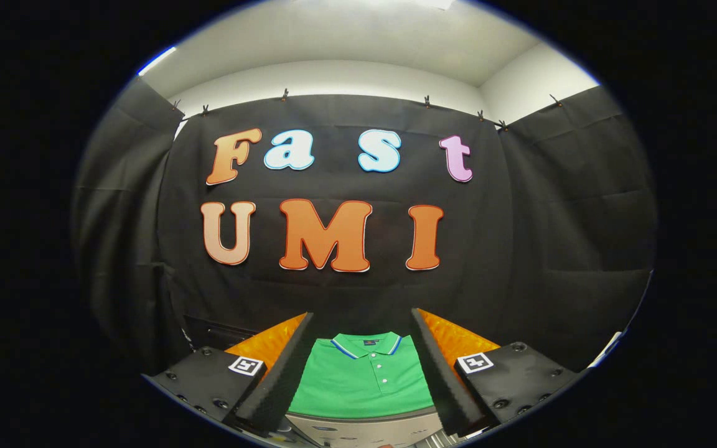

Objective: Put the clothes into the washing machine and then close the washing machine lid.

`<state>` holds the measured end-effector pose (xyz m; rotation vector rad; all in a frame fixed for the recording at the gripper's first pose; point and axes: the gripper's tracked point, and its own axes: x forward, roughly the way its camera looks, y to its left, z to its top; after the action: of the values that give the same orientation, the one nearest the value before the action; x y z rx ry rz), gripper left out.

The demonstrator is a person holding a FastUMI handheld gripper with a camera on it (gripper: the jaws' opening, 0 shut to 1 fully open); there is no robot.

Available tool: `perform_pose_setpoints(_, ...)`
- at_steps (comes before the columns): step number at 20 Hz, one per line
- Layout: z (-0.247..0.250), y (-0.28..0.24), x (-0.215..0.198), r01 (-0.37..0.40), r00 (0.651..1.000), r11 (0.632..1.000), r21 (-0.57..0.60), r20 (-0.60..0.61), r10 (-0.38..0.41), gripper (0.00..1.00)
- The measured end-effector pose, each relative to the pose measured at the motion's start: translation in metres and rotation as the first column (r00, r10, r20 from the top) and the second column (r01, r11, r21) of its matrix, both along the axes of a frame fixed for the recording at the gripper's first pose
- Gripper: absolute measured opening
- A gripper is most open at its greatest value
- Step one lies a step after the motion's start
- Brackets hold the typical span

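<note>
Jaws are seen spread wide, with nothing held between them. The gripper (361, 348) is pointed forward over a folded shirt, and its two fingers run out from the near corners toward twelve o'clock.

On the left, at about eight o'clock from the shirt, the left finger (284, 367) is seen as a long ridged pad, backed by a black block (209, 379) on which a small square black-and-white marker tag (246, 366) is fixed. Between this finger and its block a strip of textured orange surface (271, 345) is visible.

In the middle, between the two fingers, a green short-sleeved polo shirt (361, 382) is laid flat and folded, collar toward twelve o'clock. The collar is edged with a blue and white stripe, a small dark label is sewn inside the neck, and white buttons are set down the placket. The shirt is not touched by either finger. It cannot be told what the shirt rests on. At six o'clock from it, just under its near hem, a pale grey panel (365, 429) is partly seen; what it belongs to cannot be told.

On the right, at about four o'clock from the shirt, the right finger (442, 373) is matched by a second black block (514, 379) with its own square marker tag (477, 362).

Beyond everything, a black cloth wall (551, 236) is hung by clips under a white ceiling (358, 37).
</note>
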<state>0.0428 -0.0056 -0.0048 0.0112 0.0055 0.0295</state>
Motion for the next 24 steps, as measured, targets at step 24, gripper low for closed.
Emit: perform_pose_setpoints(24, -0.070, -0.021, 0.107, 0.005, 0.984, 1.000, -0.022, -0.177, -0.009, 0.98)
